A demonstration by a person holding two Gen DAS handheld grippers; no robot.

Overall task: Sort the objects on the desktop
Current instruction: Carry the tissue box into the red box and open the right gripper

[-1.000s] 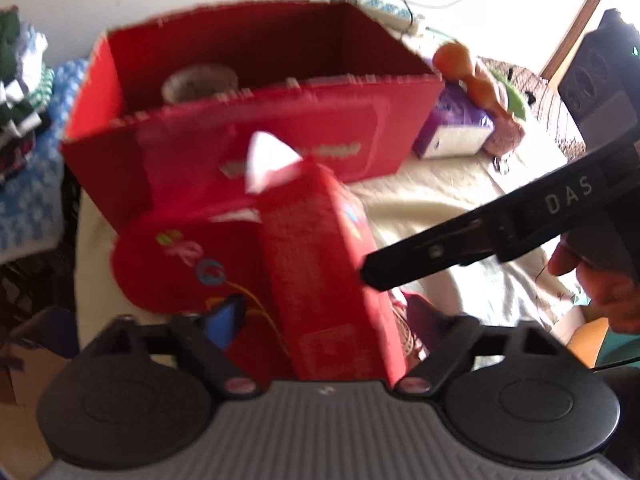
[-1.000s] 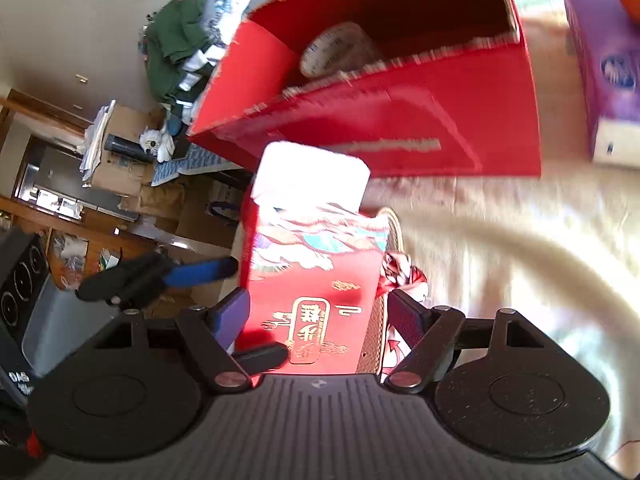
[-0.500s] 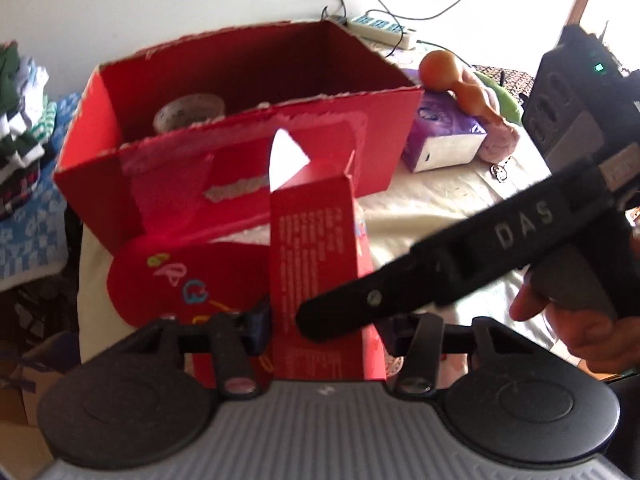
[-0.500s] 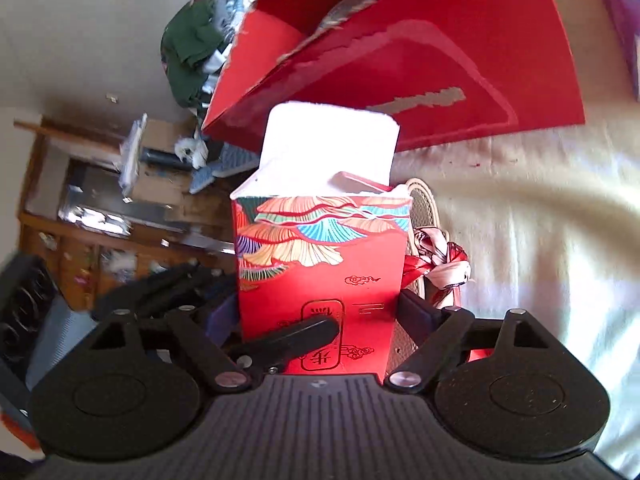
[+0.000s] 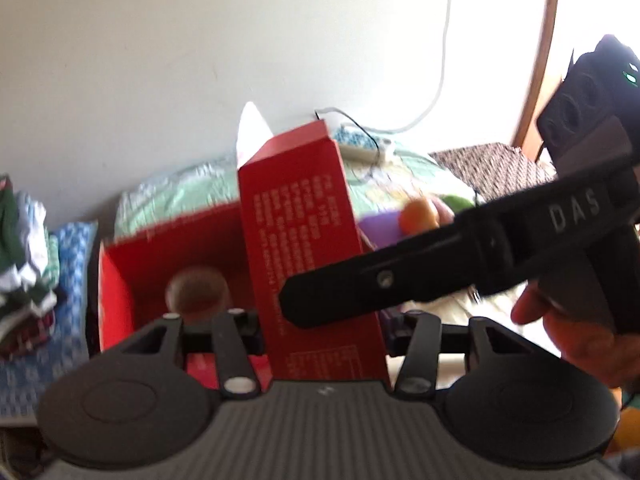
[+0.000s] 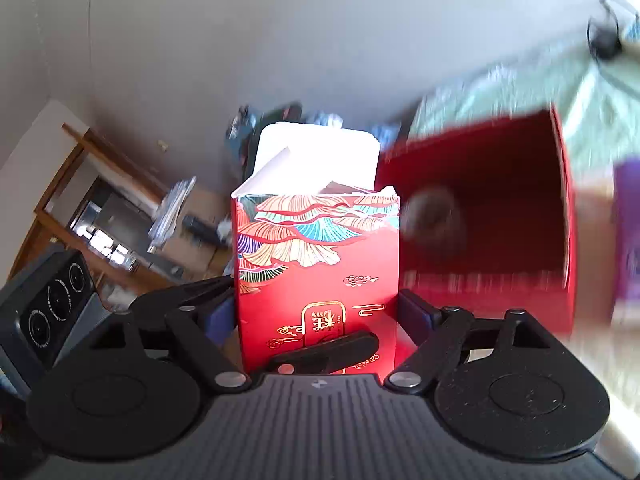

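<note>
A tall red carton (image 5: 304, 248) with an open white top flap is held upright by both grippers, lifted above the table. My left gripper (image 5: 324, 336) is shut on its narrow sides. My right gripper (image 6: 318, 312) is shut on its wide sides; its patterned face (image 6: 316, 264) fills the right wrist view. One right finger (image 5: 400, 284) crosses the carton in the left wrist view. Behind stands a big open red box (image 5: 160, 248) with a brown roll (image 5: 198, 290) inside; the red box also shows in the right wrist view (image 6: 500, 216).
A purple tissue pack (image 5: 380, 226) and an orange gourd-shaped toy (image 5: 418, 214) lie right of the red box. A power strip with cable (image 5: 368, 148) lies on a green cloth at the back. Folded clothes (image 5: 24, 264) are stacked at the left.
Both grippers have lifted the carton upward off the table and raised the views; the red box now sits lower and behind it. The left gripper closed on the carton during this second.
</note>
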